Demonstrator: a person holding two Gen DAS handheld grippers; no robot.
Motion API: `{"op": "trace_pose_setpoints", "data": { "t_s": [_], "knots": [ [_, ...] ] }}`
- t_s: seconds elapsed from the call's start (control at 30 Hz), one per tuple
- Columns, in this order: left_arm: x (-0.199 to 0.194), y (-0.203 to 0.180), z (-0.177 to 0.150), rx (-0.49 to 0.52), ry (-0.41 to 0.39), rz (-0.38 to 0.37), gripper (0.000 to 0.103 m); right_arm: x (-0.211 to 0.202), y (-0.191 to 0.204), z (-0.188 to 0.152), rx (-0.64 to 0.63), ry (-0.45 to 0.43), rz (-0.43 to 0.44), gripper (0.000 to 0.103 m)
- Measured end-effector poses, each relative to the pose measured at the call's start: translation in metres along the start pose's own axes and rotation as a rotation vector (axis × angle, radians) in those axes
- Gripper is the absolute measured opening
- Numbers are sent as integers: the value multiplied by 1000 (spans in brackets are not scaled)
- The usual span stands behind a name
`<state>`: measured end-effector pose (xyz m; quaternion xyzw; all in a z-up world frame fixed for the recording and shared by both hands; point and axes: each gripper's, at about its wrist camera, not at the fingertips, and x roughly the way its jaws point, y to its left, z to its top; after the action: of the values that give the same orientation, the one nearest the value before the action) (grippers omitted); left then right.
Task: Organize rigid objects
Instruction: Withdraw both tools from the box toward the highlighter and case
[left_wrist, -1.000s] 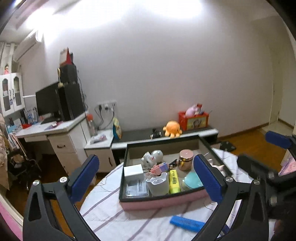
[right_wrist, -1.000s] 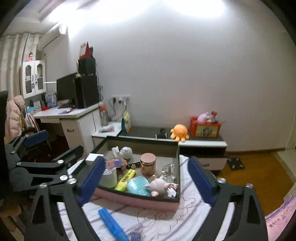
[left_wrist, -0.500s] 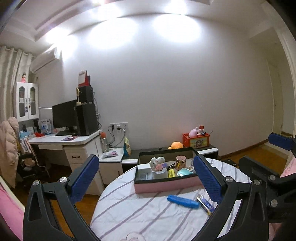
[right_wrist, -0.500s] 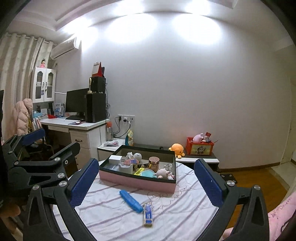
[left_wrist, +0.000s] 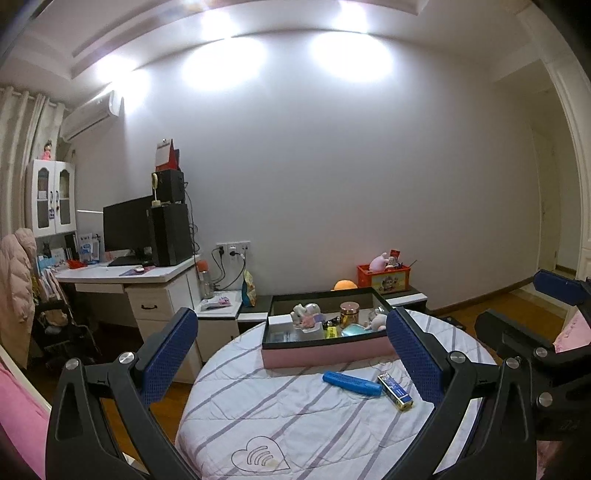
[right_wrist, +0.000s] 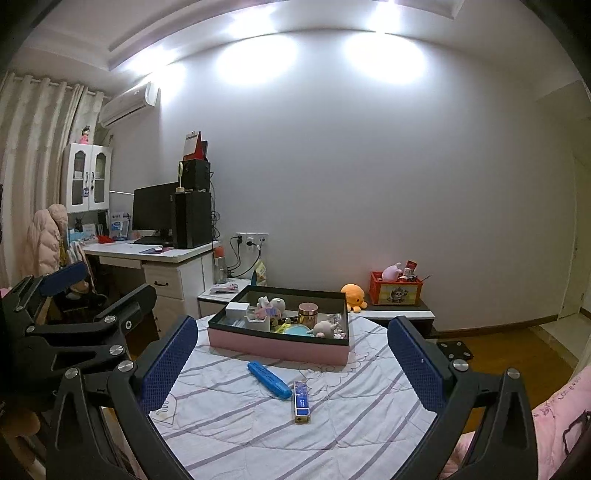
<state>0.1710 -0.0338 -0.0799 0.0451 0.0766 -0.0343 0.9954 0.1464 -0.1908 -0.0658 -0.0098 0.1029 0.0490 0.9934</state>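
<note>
- Two things are loose on the table (right_wrist: 229, 428) in front of the box (right_wrist: 277, 345): a blue marker (right_wrist: 269, 380) and a small blue-and-gold pack (right_wrist: 301, 402) just beside it.
- Left claw (left_wrist: 291, 358) and right claw (right_wrist: 291, 365) are both spread wide and empty, hanging back above the near edge.
- I'd go for the marker first; it's nearer the box.
- It lies at a slant, so turn the claw to pinch across its narrow width, near the middle.
- The box looks pretty crowded, so pick a free gap before letting go.
</note>
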Motion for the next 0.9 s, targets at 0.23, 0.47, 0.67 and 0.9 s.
{"op": "trace_pose_setpoints", "data": {
  "t_s": [0.23,0.47,0.67,0.9],
  "knots": [
    [27,-1,-23,-7,101,-7,103,16,-1,-17,5,69,-7,103],
    [83,5,-71,-57,348,-34,103,58,-4,-49,3,217,-20,103],
    [118,15,-97,-81,466,6,103,114,-18,-85,22,411,-43,103],
    [148,12,-110,-69,532,7,103,178,-21,-117,-1,584,3,76]
  ]
}}
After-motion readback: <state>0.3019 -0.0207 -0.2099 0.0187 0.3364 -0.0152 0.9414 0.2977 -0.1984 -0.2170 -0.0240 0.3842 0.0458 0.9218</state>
